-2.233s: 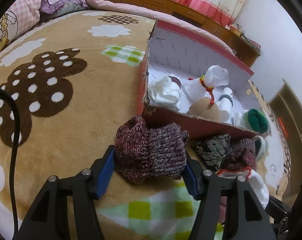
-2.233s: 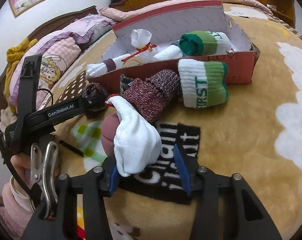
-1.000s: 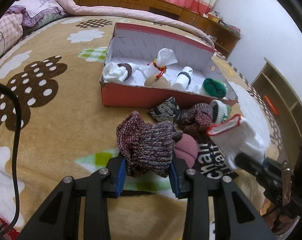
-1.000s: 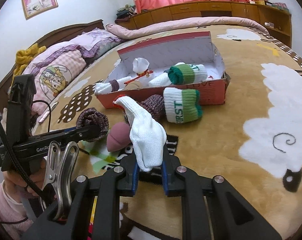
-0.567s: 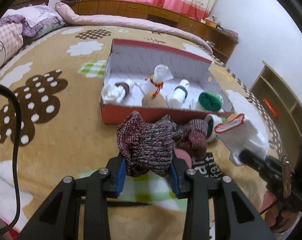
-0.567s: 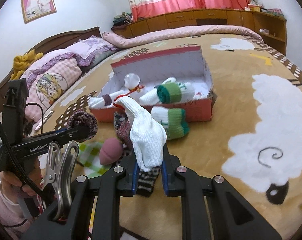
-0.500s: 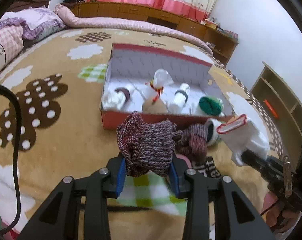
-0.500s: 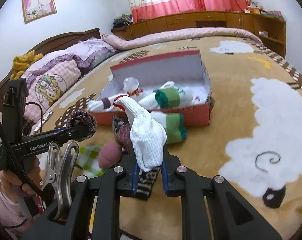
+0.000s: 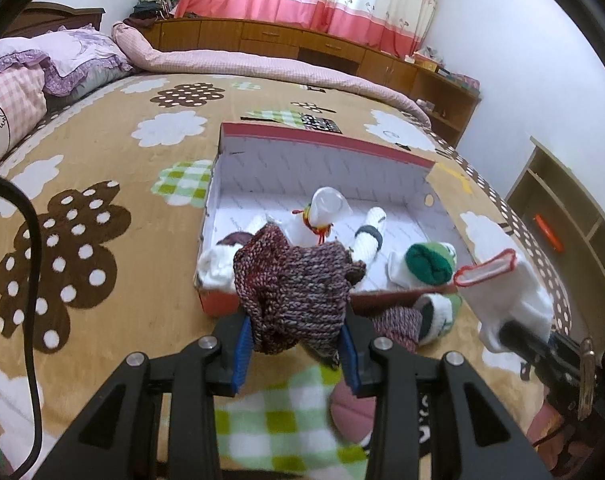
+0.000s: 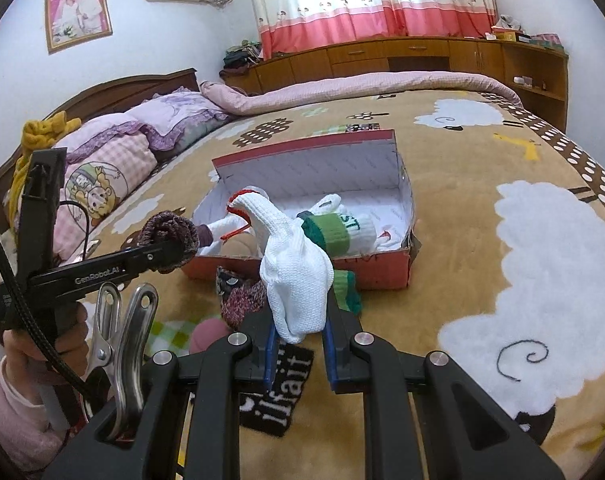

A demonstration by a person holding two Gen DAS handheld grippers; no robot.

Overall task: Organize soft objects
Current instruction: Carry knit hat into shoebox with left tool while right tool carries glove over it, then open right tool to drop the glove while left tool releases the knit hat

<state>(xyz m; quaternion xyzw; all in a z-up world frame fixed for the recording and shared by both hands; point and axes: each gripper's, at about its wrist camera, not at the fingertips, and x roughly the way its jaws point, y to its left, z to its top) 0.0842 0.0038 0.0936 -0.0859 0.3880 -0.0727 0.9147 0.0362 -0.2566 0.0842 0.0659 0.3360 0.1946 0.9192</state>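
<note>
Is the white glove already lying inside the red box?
No, the white glove hangs clamped in the right gripper, in the air in front of the red box.

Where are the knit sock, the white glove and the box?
knit sock [image 9: 294, 292], left wrist view, middle of the knit.
white glove [image 10: 298, 280], right wrist view, its palm.
box [image 10: 382, 274], right wrist view, red front wall.

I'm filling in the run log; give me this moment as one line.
left hand-held gripper: shut on knit sock | right hand-held gripper: shut on white glove | both held above blanket, near side of box
</note>
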